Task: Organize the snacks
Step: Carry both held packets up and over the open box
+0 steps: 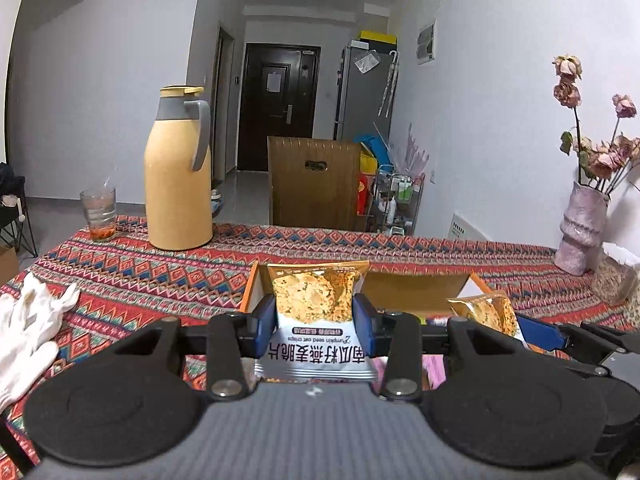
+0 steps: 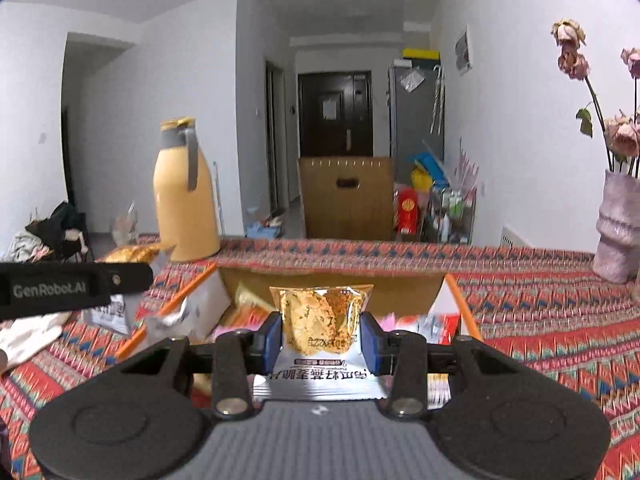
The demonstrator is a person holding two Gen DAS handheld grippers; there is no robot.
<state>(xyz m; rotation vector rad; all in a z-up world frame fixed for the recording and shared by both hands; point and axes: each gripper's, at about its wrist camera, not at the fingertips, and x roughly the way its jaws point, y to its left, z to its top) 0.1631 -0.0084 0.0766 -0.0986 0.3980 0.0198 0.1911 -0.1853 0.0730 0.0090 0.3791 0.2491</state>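
Our left tool (image 1: 315, 318) clamps its blue pads on a gold-and-white crisp packet (image 1: 316, 320), held above the open orange-edged cardboard box (image 1: 416, 286) on the patterned bench (image 1: 160, 268). Our right tool (image 2: 322, 340) pinches a second crisp packet (image 2: 322, 320) over the same box, its jaws narrowly parted around it.

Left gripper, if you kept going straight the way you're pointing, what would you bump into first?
Probably the far wall of the open cardboard box on the patterned tablecloth. The left gripper, shut on a pumpkin seed oat crisps packet, points slightly downward at it. Depth is unclear, so it might pass above.
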